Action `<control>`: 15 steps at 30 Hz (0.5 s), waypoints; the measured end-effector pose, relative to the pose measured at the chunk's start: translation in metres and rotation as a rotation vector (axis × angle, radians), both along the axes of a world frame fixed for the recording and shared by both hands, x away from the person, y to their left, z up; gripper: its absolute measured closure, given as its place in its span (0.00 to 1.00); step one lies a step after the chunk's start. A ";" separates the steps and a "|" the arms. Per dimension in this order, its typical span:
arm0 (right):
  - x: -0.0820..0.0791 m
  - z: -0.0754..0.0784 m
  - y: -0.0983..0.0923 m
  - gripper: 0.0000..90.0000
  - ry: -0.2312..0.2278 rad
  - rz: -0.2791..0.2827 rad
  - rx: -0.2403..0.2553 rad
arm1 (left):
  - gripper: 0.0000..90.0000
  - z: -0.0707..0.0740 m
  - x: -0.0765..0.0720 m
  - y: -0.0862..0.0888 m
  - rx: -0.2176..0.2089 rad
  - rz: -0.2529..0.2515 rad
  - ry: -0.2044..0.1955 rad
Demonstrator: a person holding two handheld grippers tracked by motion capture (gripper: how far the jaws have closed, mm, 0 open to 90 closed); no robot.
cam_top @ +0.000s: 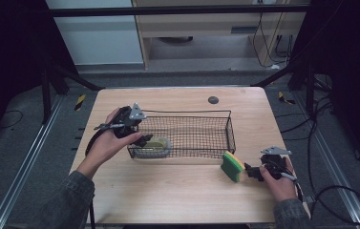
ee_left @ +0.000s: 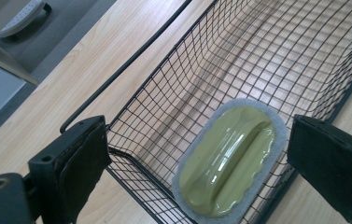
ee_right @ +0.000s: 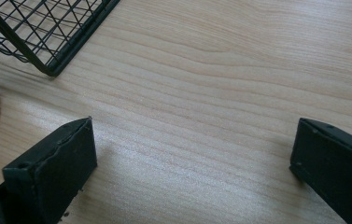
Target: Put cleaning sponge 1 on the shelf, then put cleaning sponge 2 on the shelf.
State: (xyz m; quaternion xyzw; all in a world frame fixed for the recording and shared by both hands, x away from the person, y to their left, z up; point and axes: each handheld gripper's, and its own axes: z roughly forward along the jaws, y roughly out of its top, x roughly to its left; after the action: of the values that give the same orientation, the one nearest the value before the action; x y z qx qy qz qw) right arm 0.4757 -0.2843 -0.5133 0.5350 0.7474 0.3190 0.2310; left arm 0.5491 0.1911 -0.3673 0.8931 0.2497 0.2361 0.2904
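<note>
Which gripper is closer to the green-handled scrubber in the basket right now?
Left. The left gripper hangs open just over the scrubber in the wire basket; the right gripper sits outside it, beside the sponge.

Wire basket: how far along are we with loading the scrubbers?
Done: the green handled scrub pad lies inside the wire basket at its left end, and the left gripper stands open above it, pads clear of it. In hand: nothing; the right gripper is open beside the yellow-green sponge on the table. Left: probably grasping that sponge and moving it into the basket.
</note>
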 end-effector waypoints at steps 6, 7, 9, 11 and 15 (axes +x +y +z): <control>0.000 0.000 0.000 0.01 0.000 0.000 0.001 | 0.05 -0.004 -0.011 0.010 -0.001 0.017 -0.018; 0.000 0.000 0.000 0.01 0.000 0.000 0.001 | 0.05 -0.005 -0.013 0.011 -0.002 0.022 -0.020; 0.000 0.000 0.000 0.01 0.000 0.000 0.001 | 0.05 -0.006 -0.018 0.014 -0.009 0.029 -0.027; 0.000 0.000 0.000 0.01 0.000 0.001 0.003 | 0.05 -0.007 -0.024 0.018 -0.023 0.052 -0.039; 0.000 0.000 -0.001 0.01 0.002 0.000 0.009 | 0.05 -0.011 -0.040 0.033 -0.077 0.085 -0.050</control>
State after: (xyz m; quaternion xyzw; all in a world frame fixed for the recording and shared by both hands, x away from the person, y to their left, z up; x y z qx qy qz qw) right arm 0.4759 -0.2849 -0.5132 0.5364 0.7461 0.3218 0.2280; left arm 0.5093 0.2239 -0.3785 0.8636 0.2889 0.2606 0.3206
